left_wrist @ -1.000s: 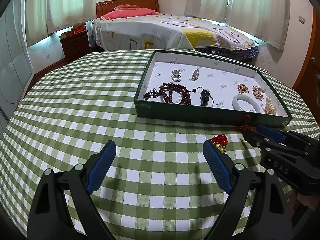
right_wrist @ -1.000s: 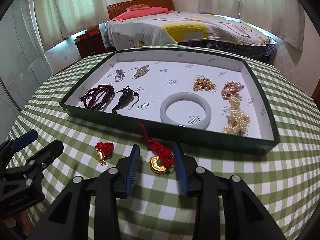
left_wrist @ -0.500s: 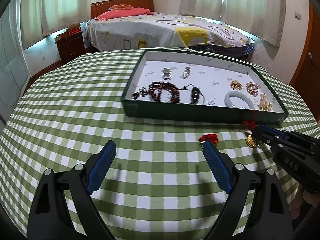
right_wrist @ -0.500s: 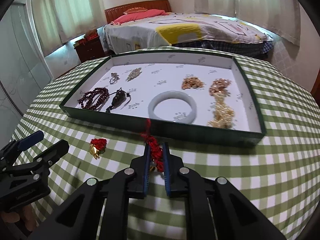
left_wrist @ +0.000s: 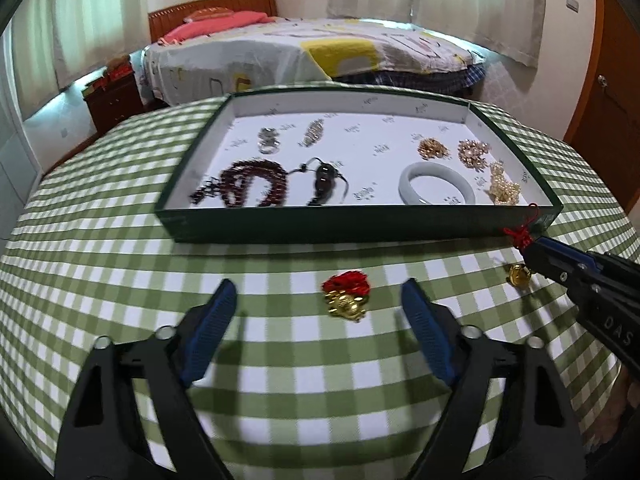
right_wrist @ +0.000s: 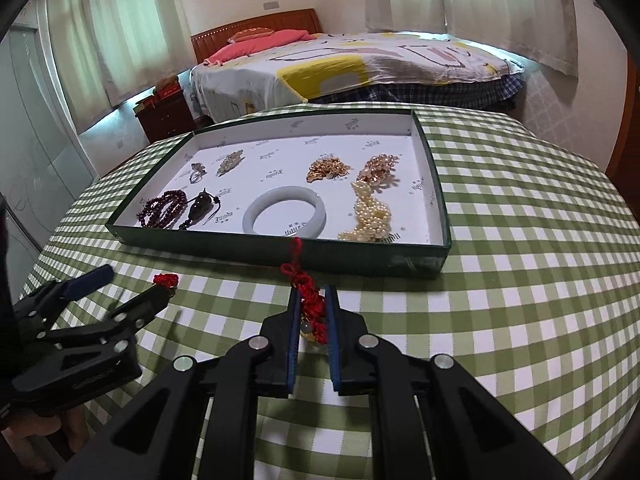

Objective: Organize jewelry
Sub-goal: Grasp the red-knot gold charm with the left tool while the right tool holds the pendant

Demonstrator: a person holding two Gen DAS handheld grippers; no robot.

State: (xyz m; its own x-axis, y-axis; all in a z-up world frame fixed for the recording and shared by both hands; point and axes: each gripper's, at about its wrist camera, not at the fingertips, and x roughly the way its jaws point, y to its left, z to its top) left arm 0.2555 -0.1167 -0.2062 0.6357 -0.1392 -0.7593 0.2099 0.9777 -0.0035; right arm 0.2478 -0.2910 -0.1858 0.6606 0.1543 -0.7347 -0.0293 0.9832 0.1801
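Observation:
A red-knot charm with a gold piece (left_wrist: 347,296) lies on the green checked cloth between the fingers of my left gripper (left_wrist: 319,296). Its jaws are closing, and the pads stand clear of the charm. My right gripper (right_wrist: 312,294) is shut on a second red-cord charm (right_wrist: 310,304), whose gold bell (left_wrist: 518,274) hangs below the fingertips just in front of the tray. The green tray (right_wrist: 280,256) with white lining holds a jade bangle (right_wrist: 285,216), dark red beads (right_wrist: 162,208), a pearl strand (right_wrist: 370,216) and several smaller pieces.
The round table's edge curves away close on both sides and behind the tray. A bed (right_wrist: 360,64) and a dark nightstand (right_wrist: 164,116) stand beyond it. A wooden door (left_wrist: 608,92) is at the right. A hand (right_wrist: 36,436) holds the left gripper.
My right gripper closed on the red-cord charm and raised it toward the tray's front wall. My left gripper moved right until the other charm lay between its jaws, which have narrowed a little.

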